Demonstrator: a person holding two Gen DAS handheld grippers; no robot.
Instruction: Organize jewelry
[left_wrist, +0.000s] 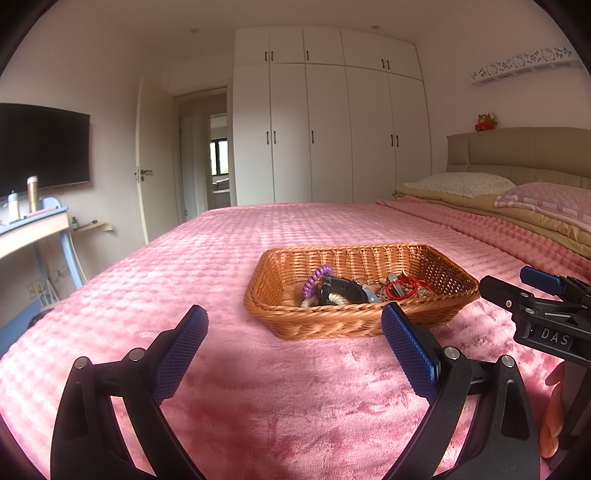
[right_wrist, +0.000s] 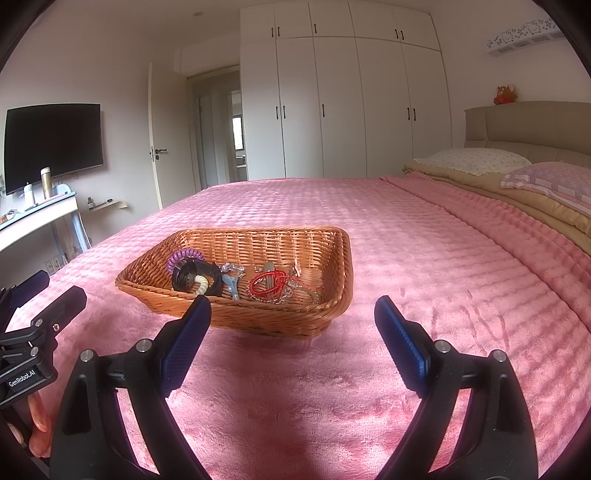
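Note:
A woven wicker basket (left_wrist: 354, 323) (right_wrist: 258, 317) sits on the pink bedspread (left_wrist: 258, 387) (right_wrist: 424, 295). Inside lie a purple coil hair tie (left_wrist: 314, 278) (right_wrist: 184, 255), a black watch-like strap (left_wrist: 341, 291) (right_wrist: 192, 278), a cream bead bracelet (right_wrist: 202, 284), a red cord bracelet (left_wrist: 404, 288) (right_wrist: 267, 283) and clear bead pieces. My left gripper (left_wrist: 293, 314) is open and empty, just in front of the basket. My right gripper (right_wrist: 291, 304) is open and empty, close to the basket's front edge; it also shows in the left wrist view (left_wrist: 508, 282).
Folded tan quilt and pillows (right_wrist: 517, 173) lie at the bed's head on the right. A white wardrobe (left_wrist: 328, 129) stands behind the bed. A desk (left_wrist: 33, 225) with bottles and a wall TV (left_wrist: 40, 146) are at the left.

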